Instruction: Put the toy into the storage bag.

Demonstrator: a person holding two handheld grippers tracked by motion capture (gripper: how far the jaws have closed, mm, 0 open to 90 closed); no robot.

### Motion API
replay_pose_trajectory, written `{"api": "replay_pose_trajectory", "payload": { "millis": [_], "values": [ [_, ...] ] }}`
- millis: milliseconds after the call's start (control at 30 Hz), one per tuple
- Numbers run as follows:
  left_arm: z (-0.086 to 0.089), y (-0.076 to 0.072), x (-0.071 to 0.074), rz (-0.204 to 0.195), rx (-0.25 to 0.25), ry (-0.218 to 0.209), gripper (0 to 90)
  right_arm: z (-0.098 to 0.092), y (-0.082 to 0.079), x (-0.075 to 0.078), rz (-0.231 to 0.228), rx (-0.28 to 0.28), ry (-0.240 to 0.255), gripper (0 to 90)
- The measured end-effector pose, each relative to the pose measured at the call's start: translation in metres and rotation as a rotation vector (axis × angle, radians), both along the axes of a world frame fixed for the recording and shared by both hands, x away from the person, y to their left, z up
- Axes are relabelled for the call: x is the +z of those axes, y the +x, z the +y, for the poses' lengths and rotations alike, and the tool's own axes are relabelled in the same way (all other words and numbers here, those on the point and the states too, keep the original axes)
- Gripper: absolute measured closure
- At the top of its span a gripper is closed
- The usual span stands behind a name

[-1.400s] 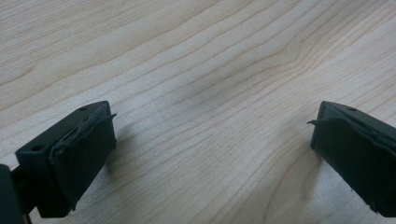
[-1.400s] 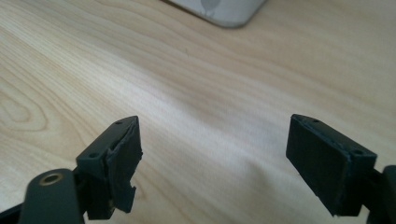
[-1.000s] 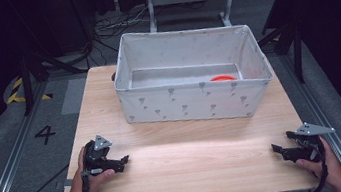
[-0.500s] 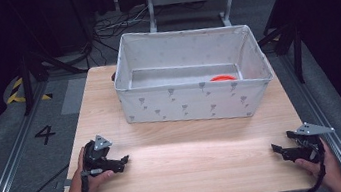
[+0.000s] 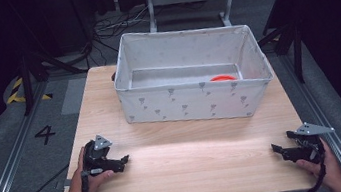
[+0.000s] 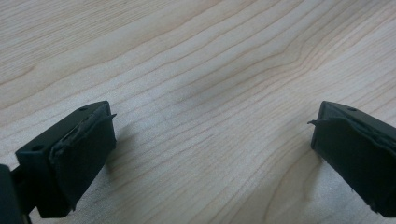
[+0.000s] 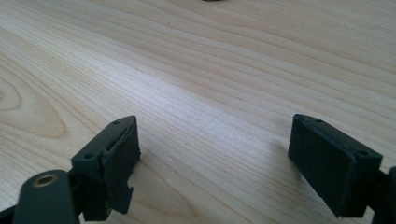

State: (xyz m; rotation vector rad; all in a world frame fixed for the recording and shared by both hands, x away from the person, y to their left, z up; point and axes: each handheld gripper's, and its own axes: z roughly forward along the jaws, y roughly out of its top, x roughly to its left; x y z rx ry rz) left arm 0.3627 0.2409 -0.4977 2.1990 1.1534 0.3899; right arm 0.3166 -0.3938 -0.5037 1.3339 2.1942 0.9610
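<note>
Both grippers rest wide open and empty on the pale wooden desk (image 5: 187, 159), the left gripper (image 5: 123, 160) and right gripper (image 5: 278, 150) well short of the grey patterned fabric bin (image 5: 195, 105). A flat red round object (image 5: 222, 78) lies inside the bin's right end; the parked hands look like a ready pose.

High view: above the near edge, facing 12 o'clock and down over the whole table (image 5: 187, 159); gripper views: close, low over bare wood (image 6: 196, 70), between parted jaws; all share the tabletop.
</note>
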Motion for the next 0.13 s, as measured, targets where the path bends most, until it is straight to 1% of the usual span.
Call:
{"api": "replay_pose_trajectory", "payload": {
  "millis": [100, 133],
  "values": [
    [0.0, -0.0004, 0.0002, 0.004, 0.005, 0.0, 0.2, 0.0, -0.0001, 0.0001, 0.001, -0.001, 0.001, 16.9],
    [-0.0004, -0.0004, -0.0004, -0.003, 0.012, -0.002, 0.2, 0.0, -0.0001, 0.0001, 0.001, -0.001, 0.001, 16.9]
  ]
}}
